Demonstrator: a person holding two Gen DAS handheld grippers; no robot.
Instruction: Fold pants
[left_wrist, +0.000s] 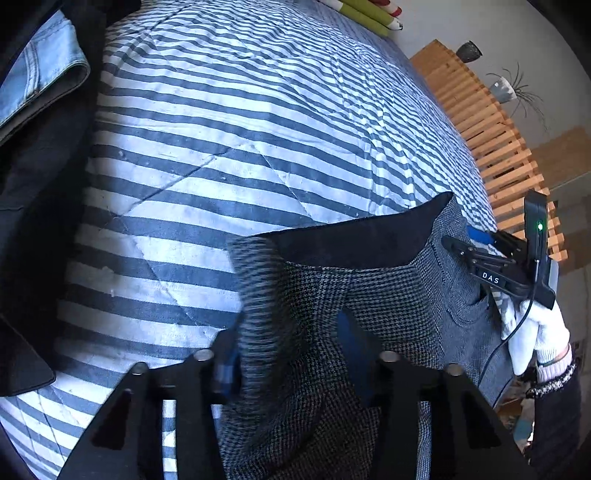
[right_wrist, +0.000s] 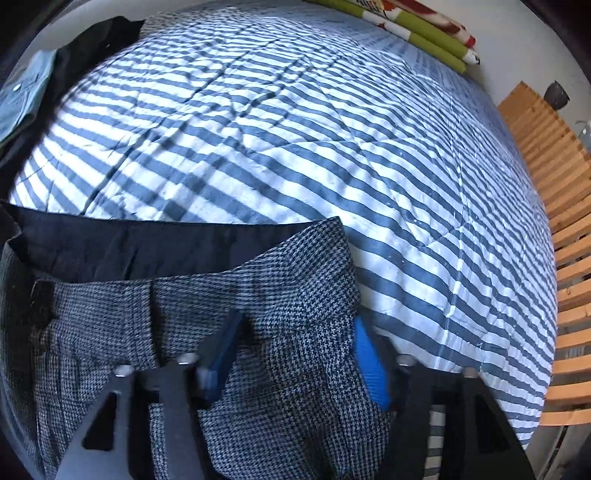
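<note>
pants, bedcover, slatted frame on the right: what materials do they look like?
Pants: woven, wool-like suiting by the look, matte; a fine black and grey houndstooth check shows, with a smooth dark lining at the waistband.
Bedcover: quilted cotton or similar, matte; blue and white stripes, stitched seam lines, soft creases.
Slatted frame: light wood, probably pine; an orange tone, finish unclear.

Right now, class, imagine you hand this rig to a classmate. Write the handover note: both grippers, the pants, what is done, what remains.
Left gripper: closed on one waist corner, with checked fabric bunched between its pads.
Right gripper: closed on the opposite waist corner.
Pants: grey check, with the waist end lying on the striped bed cover and the dark lining showing. The legs are out of view.
Done: both waist corners appear gripped.
Left: no fold is visible yet, so all the folding remains.
</note>
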